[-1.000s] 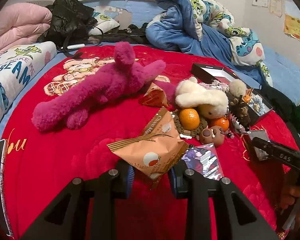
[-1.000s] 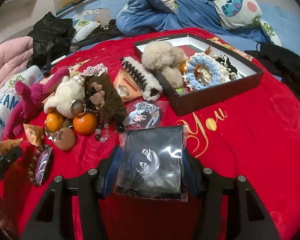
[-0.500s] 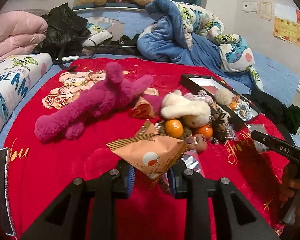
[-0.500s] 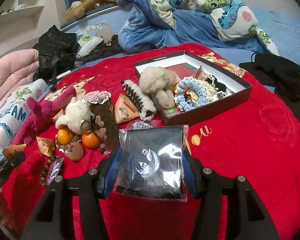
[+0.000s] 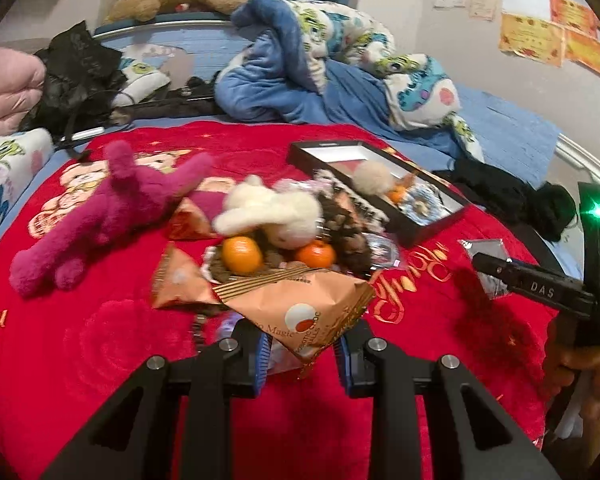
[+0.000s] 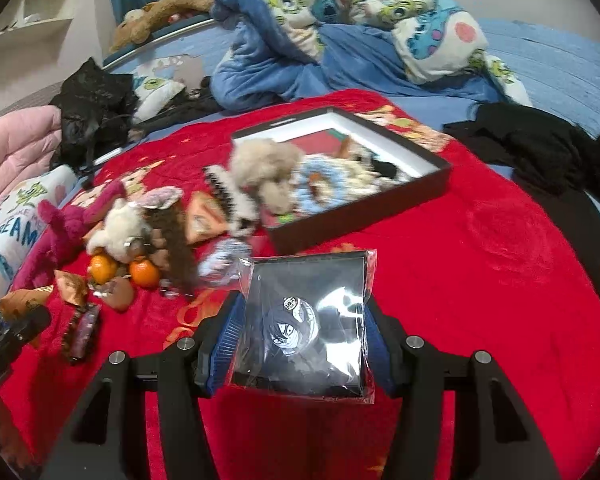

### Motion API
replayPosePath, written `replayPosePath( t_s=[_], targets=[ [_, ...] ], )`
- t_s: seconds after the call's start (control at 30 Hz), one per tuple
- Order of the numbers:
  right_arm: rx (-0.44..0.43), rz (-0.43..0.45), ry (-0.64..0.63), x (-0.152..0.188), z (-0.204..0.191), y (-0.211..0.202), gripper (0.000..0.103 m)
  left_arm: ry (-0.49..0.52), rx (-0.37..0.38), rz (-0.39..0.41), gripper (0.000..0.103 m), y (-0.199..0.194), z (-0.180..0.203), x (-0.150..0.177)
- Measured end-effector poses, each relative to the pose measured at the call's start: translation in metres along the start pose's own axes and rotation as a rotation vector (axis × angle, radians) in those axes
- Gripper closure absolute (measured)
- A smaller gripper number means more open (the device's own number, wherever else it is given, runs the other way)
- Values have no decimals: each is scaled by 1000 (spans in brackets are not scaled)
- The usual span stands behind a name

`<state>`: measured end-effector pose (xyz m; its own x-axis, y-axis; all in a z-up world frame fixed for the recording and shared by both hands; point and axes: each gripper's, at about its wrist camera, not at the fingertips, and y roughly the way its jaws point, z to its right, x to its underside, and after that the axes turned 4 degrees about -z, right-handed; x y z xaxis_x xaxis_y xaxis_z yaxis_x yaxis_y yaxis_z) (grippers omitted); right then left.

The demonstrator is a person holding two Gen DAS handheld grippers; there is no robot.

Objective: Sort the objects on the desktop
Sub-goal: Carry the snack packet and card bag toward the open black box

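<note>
My left gripper (image 5: 302, 354) is shut on an orange triangular snack packet (image 5: 300, 306), held above the red blanket (image 5: 100, 340). In the right wrist view, my right gripper (image 6: 302, 342) is shut on a black card in a clear plastic sleeve (image 6: 304, 320), lifted over the blanket in front of the black box (image 6: 364, 208). That box (image 5: 432, 222) holds fluffy hair ties and a blue scrunchie (image 6: 312, 192). The right gripper also shows at the right edge of the left wrist view, held by a hand (image 5: 580, 364).
A pile lies on the blanket: pink plush (image 5: 108, 208), white plush (image 5: 272, 208), two mandarins (image 5: 242, 254), more triangular packets (image 5: 176, 280), a hair claw (image 6: 232, 196), a bead bracelet (image 6: 78, 332). Blue bedding (image 6: 300, 60) and black clothes (image 6: 540, 152) lie behind.
Both grippers have drawn back and risen a little with their loads, so the pile and box now sit farther away in both views. Neither grip has changed.
</note>
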<state>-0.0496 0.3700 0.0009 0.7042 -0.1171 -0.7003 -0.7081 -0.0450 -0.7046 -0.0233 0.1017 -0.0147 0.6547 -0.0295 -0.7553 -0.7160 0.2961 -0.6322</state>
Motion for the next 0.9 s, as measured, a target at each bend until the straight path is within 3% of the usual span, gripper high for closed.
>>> replayPosePath(
  t_s=[0.37,0.9],
  targets=[
    [57,15,72,11,62,-23,48,57,95,-21,75,10,46,4],
    [20,36,59,35,72,-70,48,80,127,-40,75,12,121,9]
  ],
)
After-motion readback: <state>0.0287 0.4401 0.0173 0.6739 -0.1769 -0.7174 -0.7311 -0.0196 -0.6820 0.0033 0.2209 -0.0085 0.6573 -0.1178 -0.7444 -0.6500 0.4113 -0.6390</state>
